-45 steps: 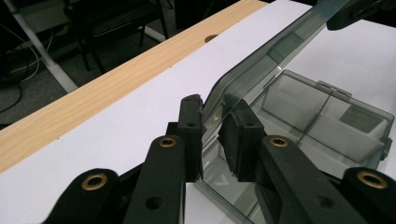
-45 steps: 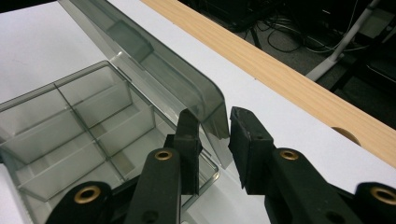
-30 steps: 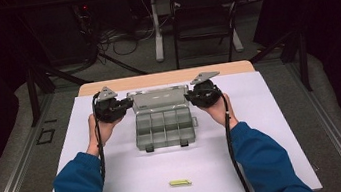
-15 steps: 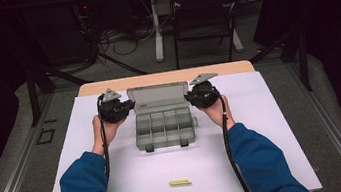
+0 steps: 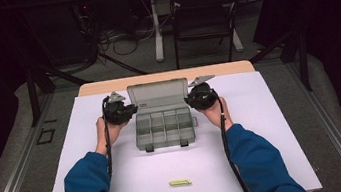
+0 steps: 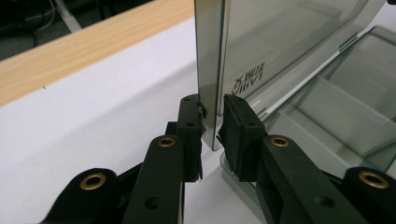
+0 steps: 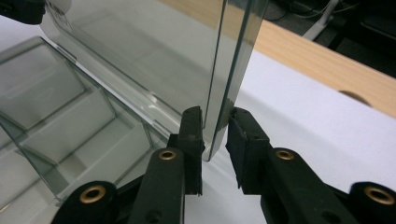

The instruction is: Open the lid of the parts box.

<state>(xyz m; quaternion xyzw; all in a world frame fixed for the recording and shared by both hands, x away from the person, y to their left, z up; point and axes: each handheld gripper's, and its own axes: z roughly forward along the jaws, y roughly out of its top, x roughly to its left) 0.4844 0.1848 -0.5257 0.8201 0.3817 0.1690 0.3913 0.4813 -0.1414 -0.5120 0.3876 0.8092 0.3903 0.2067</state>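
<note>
Both grippers, left gripper (image 5: 130,112) and right gripper (image 5: 190,100), are loosening around the lid (image 5: 158,96); white table cover (image 5: 267,153) is lying beneath them, dark room beyond.

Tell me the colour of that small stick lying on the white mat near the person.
Yellow-green; the small stick shows best in the high view.

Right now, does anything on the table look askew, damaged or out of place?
Nothing stands out. The clear organizer box sits square on the white mat, its compartments bare, its lid standing upright. The left gripper and right gripper straddle the lid's side edges. A small yellow-green item lies alone near the front edge.
</note>
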